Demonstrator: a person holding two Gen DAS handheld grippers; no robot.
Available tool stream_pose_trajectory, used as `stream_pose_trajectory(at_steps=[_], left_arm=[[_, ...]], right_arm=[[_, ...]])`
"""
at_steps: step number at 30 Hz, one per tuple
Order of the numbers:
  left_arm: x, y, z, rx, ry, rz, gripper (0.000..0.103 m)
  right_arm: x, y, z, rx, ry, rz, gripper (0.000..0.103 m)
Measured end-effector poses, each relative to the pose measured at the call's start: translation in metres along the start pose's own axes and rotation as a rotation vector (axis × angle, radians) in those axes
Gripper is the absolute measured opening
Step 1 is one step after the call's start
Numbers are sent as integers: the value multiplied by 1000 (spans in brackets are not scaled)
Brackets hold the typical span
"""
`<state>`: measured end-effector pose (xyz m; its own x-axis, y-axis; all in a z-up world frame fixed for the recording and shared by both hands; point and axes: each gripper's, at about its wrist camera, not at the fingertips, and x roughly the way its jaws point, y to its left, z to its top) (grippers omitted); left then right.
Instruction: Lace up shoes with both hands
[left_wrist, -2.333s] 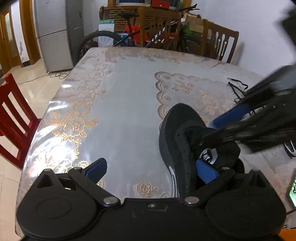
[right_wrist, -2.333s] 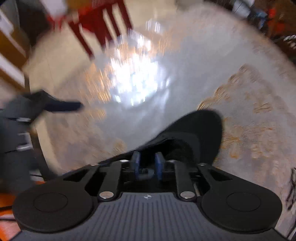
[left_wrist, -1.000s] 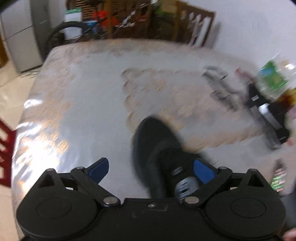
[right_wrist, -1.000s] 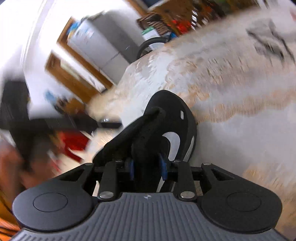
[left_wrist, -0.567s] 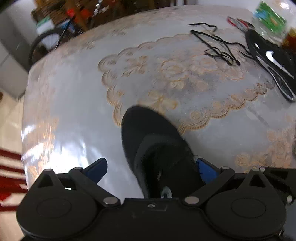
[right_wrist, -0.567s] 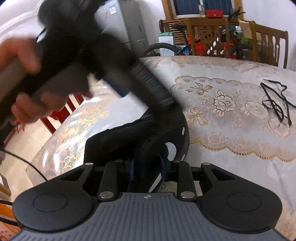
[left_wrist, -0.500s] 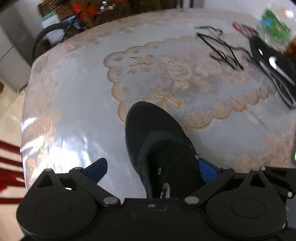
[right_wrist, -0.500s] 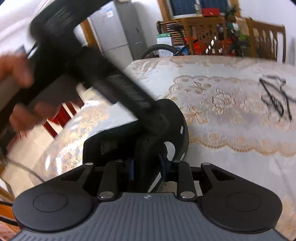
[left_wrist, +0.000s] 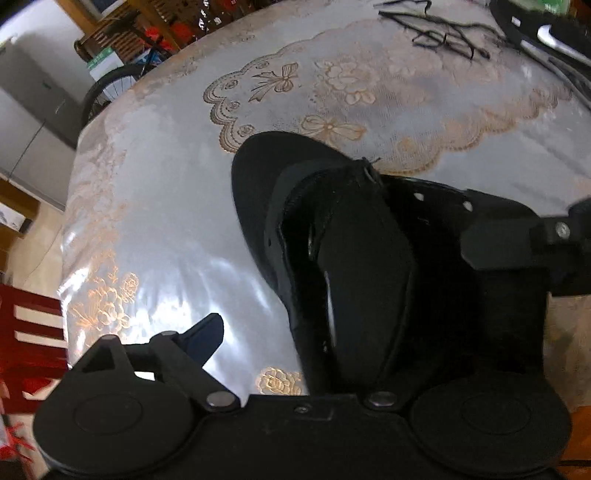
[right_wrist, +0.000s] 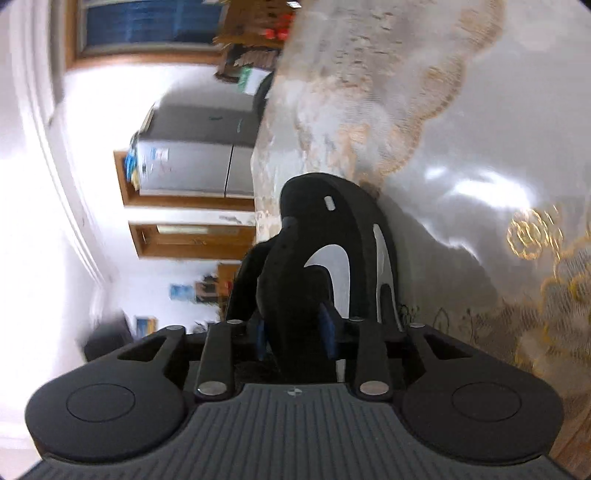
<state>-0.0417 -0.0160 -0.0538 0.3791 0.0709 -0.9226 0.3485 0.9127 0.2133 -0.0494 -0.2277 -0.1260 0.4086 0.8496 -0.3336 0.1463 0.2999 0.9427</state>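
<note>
While the black shoe (left_wrist: 332, 236) sits on the glossy plastic-covered lace-print tablecloth (left_wrist: 166, 206), its matte upper and padded tongue gape, eyelets bare. Loose black laces (left_wrist: 443, 35) lie far off by a 2nd shoe (left_wrist: 546, 33). Left gripper (left_wrist: 306, 332): jaws wide but just been closing, blue pad clear of the shoe, other finger hidden behind it. Right gripper (right_wrist: 295, 332): jaws just been opening, pads still flank the heel collar; contact unclear. Vs half a sec ago, shoe looms larger and right view has rolled sideways.
</note>
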Motion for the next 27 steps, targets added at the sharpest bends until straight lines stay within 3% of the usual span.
stream_pose_trajectory(at_steps=[3,6,9,12,15,18,20,23,27], left_arm=[[-23,16,-12,-89,-50,-134,91],[-52,30,-24,-118,-133,-173,94],[-76,39,-35,-136,-208,-179,95],[-91,47,-48,-183,-254,-193,96],[-95,60,-65,-252,-280,-214,96],[-93,71,-79,-324,-289,-212,96],[-90,78,-86,-373,-296,-228,96],[-85,89,-94,-444,-299,-251,96],[-82,103,-99,-501,-322,-268,96]], right_arm=[[-5,32,-5,-150,-9,-97,39],[-4,68,-14,-346,-19,-172,38],[-8,109,-22,-503,-94,-248,38],[4,154,-31,-657,-112,-262,32],[51,181,-44,-757,5,-286,28],[105,175,-52,-814,94,-531,15],[132,164,-56,-836,153,-634,0],[166,167,-63,-902,213,-776,0],[200,158,-57,-870,308,-924,0]])
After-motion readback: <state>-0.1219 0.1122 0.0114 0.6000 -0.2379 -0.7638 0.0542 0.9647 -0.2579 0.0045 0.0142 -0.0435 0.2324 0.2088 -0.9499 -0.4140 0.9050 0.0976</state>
